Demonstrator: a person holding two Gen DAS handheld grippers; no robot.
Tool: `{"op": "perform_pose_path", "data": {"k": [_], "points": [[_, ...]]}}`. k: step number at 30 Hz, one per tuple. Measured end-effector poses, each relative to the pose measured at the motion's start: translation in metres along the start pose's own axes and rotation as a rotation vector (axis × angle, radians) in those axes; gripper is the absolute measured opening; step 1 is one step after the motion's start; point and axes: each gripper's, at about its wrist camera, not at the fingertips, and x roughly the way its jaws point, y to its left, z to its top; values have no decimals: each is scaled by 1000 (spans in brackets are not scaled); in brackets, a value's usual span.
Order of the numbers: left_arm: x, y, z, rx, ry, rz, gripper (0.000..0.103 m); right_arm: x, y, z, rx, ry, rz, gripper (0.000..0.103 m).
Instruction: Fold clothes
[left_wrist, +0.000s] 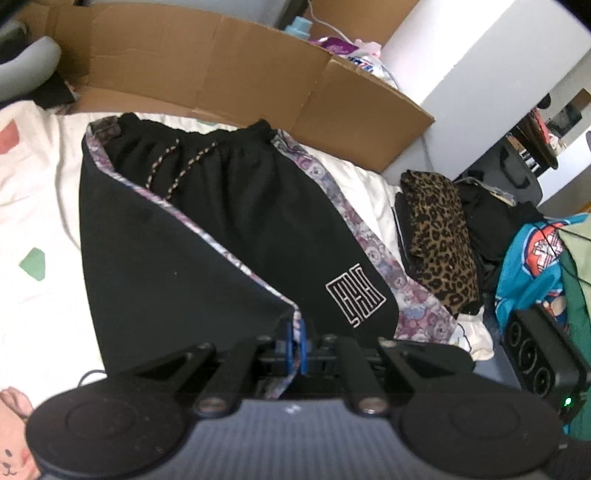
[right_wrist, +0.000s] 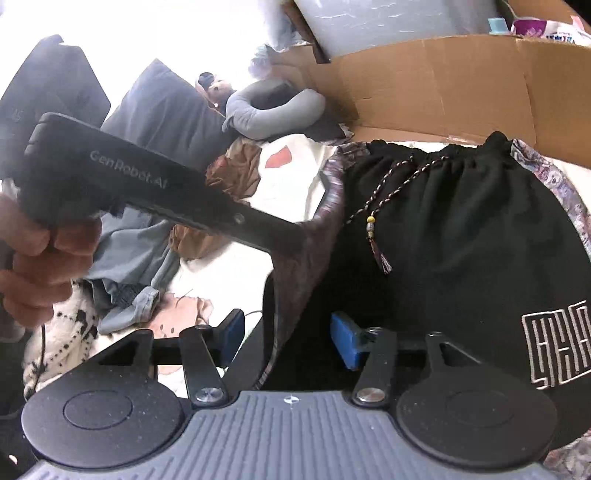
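- My left tongs are pressed together on the floral-trimmed hem corner of the black shorts, so the cloth is pinched between the blue pads.
- From that pinched corner a flap of the shorts runs up and left, doubled over the rest of the garment, its patterned edge making a diagonal line towards the waistband.
- My right tongs stand apart; no earlier view lets me judge more than that. The folded edge of the shorts lies in the gap between the two blue pads, and I cannot see either pad pressing on it.
- In the right wrist view the left tongs' black body crosses the picture at a slant, held by a hand at the left edge.
- The shorts lie spread on a white bed sheet with coloured patches, waistband away from me, the braided drawcord lying loose on the front and a white maze-like logo near the hem.
- Behind the waistband stands an open cardboard box.
- To the right of the shorts, in the left wrist view, sits a folded leopard-print garment, with a blue printed cloth beyond it.
- To the left, in the right wrist view, a grey neck pillow and a crumpled grey-blue garment lie on the bed.
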Motion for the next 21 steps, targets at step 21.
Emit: {"op": "perform_pose_path", "data": {"k": [21], "points": [[53, 21, -6, -143, -29, -174, 4, 52, -21, -2, 5, -49, -123, 61]]}}
